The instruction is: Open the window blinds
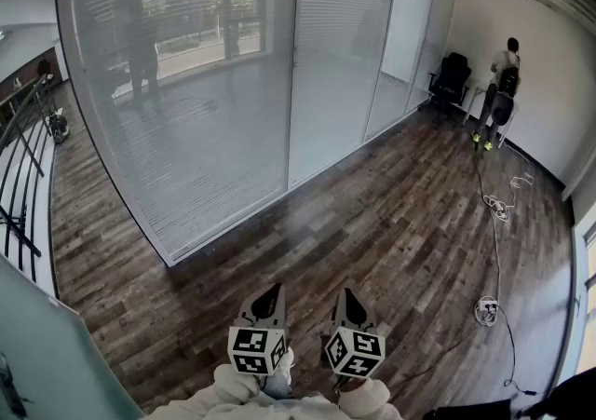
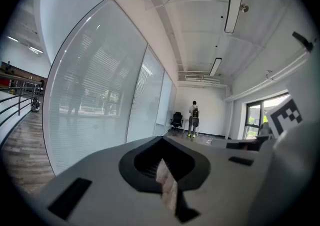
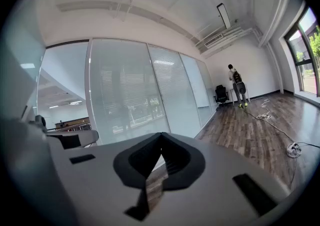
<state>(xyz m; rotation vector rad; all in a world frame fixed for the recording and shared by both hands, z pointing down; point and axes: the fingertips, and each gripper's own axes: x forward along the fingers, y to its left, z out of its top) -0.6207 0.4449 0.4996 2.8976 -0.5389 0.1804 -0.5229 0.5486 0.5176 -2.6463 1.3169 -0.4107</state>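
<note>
The window blinds [image 1: 186, 83] hang shut behind tall glass panels along the left wall, with a second panel [image 1: 340, 55] further right. They also show in the left gripper view [image 2: 95, 104] and the right gripper view [image 3: 125, 94]. My left gripper [image 1: 273, 290] and right gripper [image 1: 346, 294] are side by side low in the head view, well short of the glass, over the wooden floor. Seen along its own jaws, the left gripper [image 2: 162, 138] is shut with nothing in it. The right gripper [image 3: 161, 135] is likewise shut and holds nothing.
A person [image 1: 503, 92] stands at the far right wall beside a black office chair [image 1: 451, 78]. Cables [image 1: 494, 209] trail over the floor to a small reel [image 1: 486, 309]. A black railing [image 1: 23, 157] runs at the far left.
</note>
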